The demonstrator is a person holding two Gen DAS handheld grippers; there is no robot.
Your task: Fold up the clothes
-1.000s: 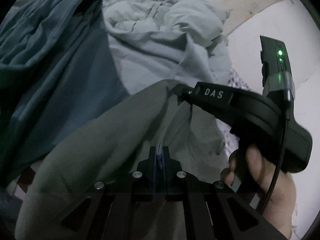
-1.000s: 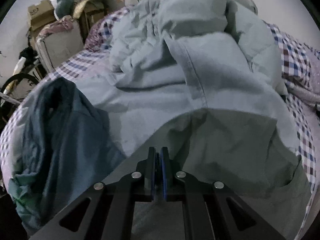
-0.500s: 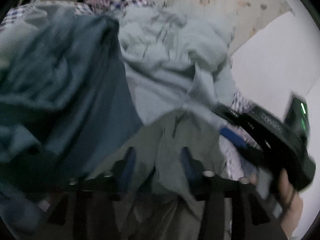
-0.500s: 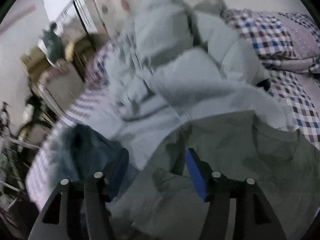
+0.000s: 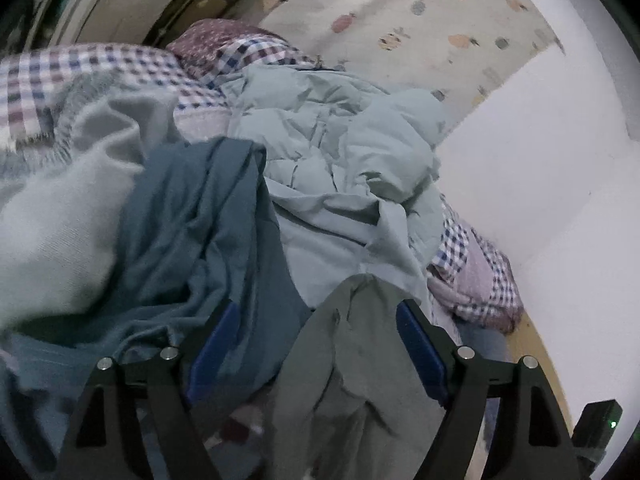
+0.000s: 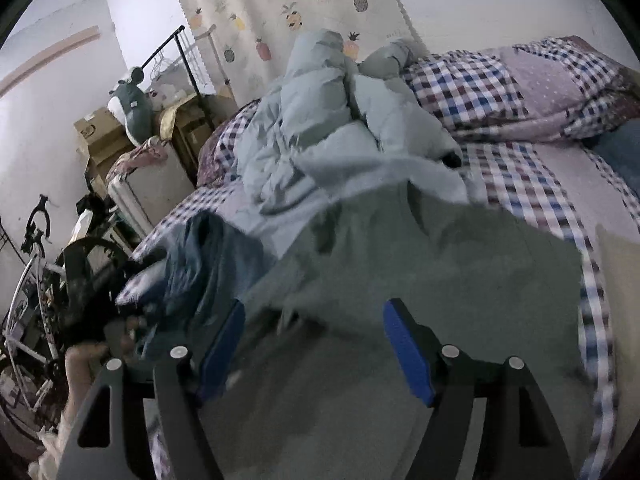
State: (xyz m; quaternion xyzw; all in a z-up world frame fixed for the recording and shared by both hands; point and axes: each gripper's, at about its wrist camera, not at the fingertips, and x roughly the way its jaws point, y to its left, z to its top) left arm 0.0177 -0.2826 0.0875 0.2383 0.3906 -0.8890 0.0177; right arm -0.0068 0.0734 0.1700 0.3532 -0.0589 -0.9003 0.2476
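Holding both jaws spread wide, my left gripper (image 5: 316, 354) and my right gripper (image 6: 314, 348) grasp nothing. The crumpled grey-green cotton garment (image 6: 420, 280) lies loose across the lower centre of the right wrist view, on the checked bedcover (image 6: 532, 184). A dark teal shirt (image 5: 208, 232) lies at its left, touching it; a pale blue puffy jacket (image 5: 340, 160) is heaped behind, mid-frame.

Dim, bluish indoor light; soft motion blur (fisheye-bent, dark-vignetted edges).
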